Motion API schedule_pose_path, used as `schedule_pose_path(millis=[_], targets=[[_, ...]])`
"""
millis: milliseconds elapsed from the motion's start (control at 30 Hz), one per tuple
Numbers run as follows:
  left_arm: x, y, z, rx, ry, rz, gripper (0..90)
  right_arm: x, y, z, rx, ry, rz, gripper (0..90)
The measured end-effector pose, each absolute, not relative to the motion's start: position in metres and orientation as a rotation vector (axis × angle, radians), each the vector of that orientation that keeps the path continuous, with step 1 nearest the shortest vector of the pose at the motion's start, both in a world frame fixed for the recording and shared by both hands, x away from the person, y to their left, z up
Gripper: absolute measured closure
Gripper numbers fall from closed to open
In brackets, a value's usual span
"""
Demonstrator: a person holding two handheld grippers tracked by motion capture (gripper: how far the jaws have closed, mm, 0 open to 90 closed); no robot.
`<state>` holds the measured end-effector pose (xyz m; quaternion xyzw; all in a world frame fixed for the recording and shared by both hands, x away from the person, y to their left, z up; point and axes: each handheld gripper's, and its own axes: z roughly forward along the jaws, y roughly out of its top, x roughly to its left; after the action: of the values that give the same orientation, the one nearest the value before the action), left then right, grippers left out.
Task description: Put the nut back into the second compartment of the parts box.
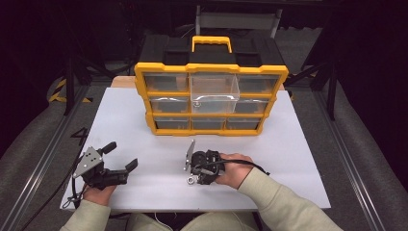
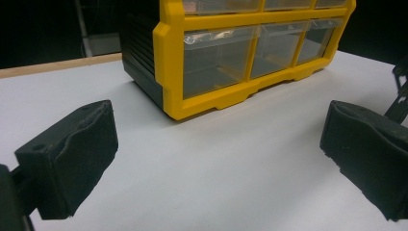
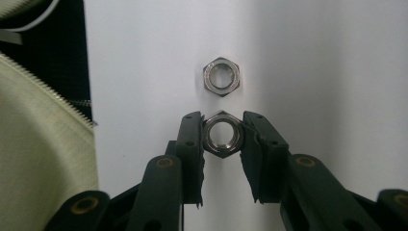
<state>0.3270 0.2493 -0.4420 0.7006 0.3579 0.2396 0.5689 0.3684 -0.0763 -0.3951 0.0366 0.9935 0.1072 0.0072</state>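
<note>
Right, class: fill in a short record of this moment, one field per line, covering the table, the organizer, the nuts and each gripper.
Table: white top
Organizer: yellow-framed drawer cabinet at the far middle, one clear drawer pulled out
Nuts: two steel hex nuts, held nut and loose nut just beyond it
Right gripper: fingers closed on the held nut, pointing down at the table
Left gripper: open, empty, facing the organizer

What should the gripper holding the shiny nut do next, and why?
Probably lift straight up a little. The right hand-held gripper has its jaws closed on one hex nut that seems to sit on the white table, with a second nut lying close ahead. A drawer of the yellow organizer stands pulled out, maybe its destination.
</note>
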Motion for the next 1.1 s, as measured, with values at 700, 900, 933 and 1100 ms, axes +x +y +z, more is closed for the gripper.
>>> schedule_pose_path(millis=[700,900,933,1100], targets=[[0.327,0.249,-0.442,1.643,0.841,0.561,0.4,0.365,-0.081,-0.308,0.066,3.078,0.328,70.0],[0.327,0.249,-0.442,1.646,0.838,0.557,0.3,0.366,-0.081,-0.285,0.052,3.062,0.308,70.0],[0.327,0.249,-0.442,1.645,0.839,0.557,0.4,0.367,-0.081,-0.283,0.048,3.062,0.309,70.0],[0.327,0.249,-0.442,1.637,0.842,0.559,0.4,0.367,-0.080,-0.266,0.052,3.038,0.302,70.0]])
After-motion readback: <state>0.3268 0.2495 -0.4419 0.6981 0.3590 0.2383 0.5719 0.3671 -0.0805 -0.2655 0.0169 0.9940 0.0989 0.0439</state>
